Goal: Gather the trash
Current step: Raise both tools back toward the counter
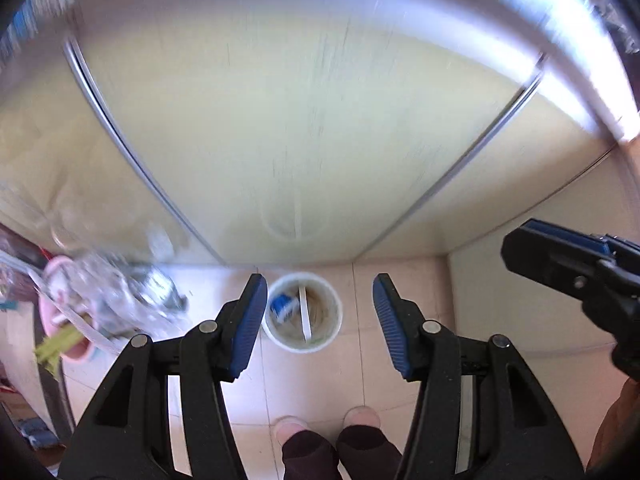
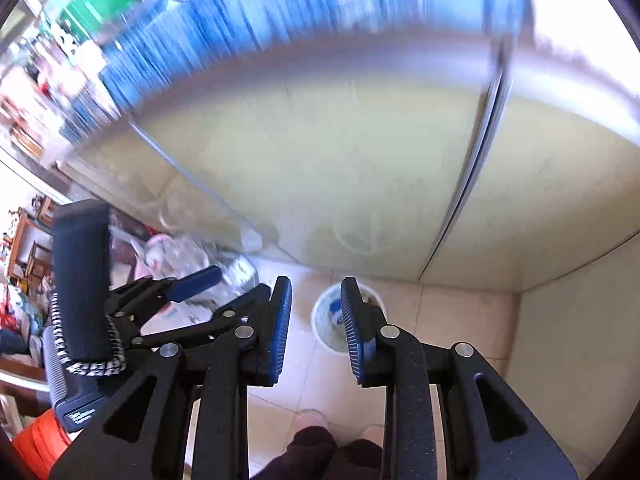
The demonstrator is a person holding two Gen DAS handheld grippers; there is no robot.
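Both tongs hang empty above the bin (image 1: 303,312) on the floor (image 1: 400,280): left tongs (image 1: 320,324) spread, right tongs (image 2: 316,330) narrowly parted. 2 feet (image 1: 326,426) stand below.

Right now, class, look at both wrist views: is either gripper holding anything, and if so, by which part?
Nothing is held. The left gripper and the right gripper both have empty gaps between their pads; the white bin stands on the floor below, untouched.
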